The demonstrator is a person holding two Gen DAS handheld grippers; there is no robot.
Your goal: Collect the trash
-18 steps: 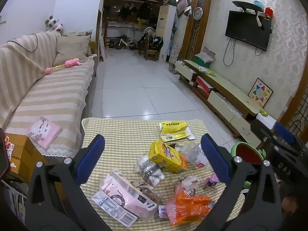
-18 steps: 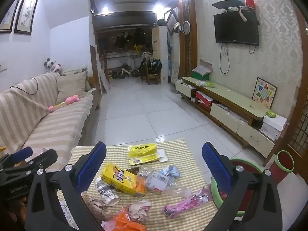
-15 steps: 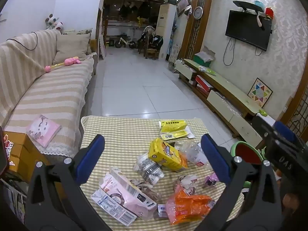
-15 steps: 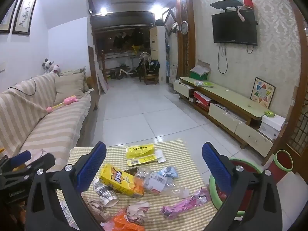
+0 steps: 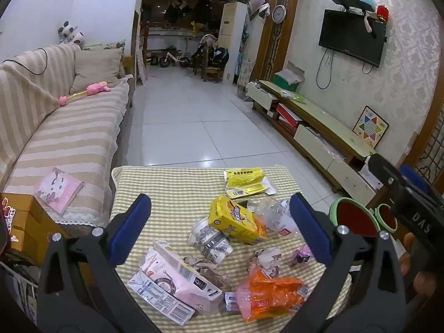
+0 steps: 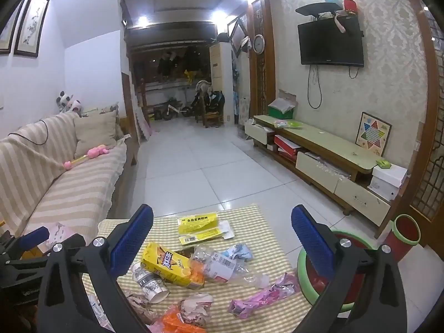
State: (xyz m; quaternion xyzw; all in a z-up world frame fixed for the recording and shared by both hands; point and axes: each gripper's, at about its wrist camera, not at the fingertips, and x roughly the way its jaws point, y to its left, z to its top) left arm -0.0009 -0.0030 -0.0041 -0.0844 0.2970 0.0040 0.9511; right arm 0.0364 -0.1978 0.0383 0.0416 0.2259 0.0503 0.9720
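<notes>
**A home living room**

A striped sofa (image 5: 63,127) with a cushion (image 5: 97,66) runs along one wall. Opposite it, a television (image 6: 330,43) hangs above a long low cabinet (image 6: 327,149). A wall clock (image 6: 259,44), framed pictures (image 6: 29,23), a tiled floor (image 5: 194,122) and a child's bike (image 6: 172,112) down the hall all show it.

On the checked table (image 5: 166,186), one yellow carton (image 5: 236,220), one pink carton (image 5: 177,280), one paper cup (image 5: 209,240), one orange bag (image 5: 270,294) and one pink wrapper (image 6: 263,295) are counted. Two yellow packets (image 5: 244,174) are seen at the far edge. Off the right edge, two green-rimmed bins (image 6: 406,233) are counted.
</notes>
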